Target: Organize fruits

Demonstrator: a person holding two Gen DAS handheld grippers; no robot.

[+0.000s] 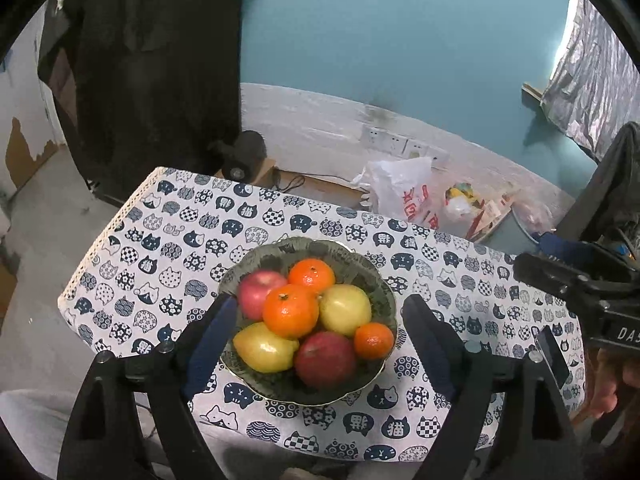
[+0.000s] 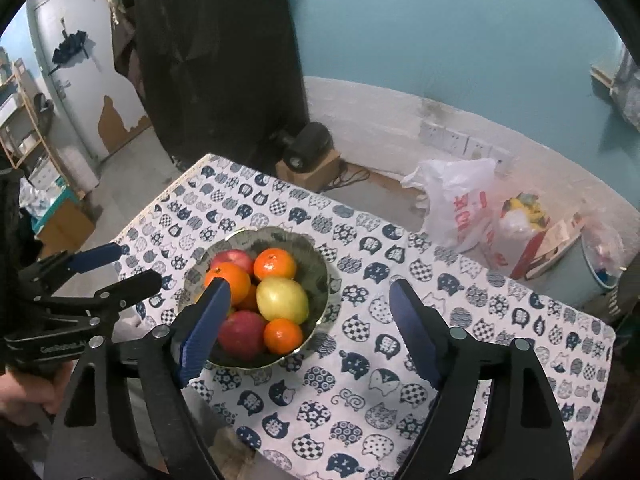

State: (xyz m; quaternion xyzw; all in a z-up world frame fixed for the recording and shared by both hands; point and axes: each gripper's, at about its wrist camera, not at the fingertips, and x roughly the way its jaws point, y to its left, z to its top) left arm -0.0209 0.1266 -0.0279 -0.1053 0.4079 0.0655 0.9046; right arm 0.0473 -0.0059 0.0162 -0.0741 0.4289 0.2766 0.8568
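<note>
Seven fruits fill the one dark green scalloped ceramic bowl (image 1: pixel 384 292): three round orange mandarins, two red apples and two yellow lemons. Within the bowl, the largest mandarin (image 1: pixel 291 311) sits on top at the middle of the heap, a second mandarin (image 1: pixel 311 275) lies at the far side, and the smallest mandarin (image 1: pixel 373 341) rests against the bowl's right rim. One red apple (image 1: pixel 258 292) lies at the bowl's far left, the other red apple (image 1: pixel 325 359) at its near edge. One lemon (image 1: pixel 345 309) sits right of the heap's middle, the other lemon (image 1: pixel 265 347) at the near left.

The bowl stands on a table (image 1: pixel 168 240) covered by a white cloth printed with navy cat faces, roughly at the table's middle.

The left gripper (image 1: pixel 318 308), black with blue pads, is spread wide, empty, its two fingers flanking the bowl on either side in the left wrist view, so the fruit lies between them and just ahead. The right gripper (image 2: pixel 308 300) is likewise spread wide and empty; the bowl lies toward its left finger, which overlaps the bowl's near left rim in the right wrist view, while its right finger hangs over bare cloth right of the bowl.

Behind the table, on the floor beyond the bowl, sits a white plastic bag with red print (image 2: pixel 460 204).
</note>
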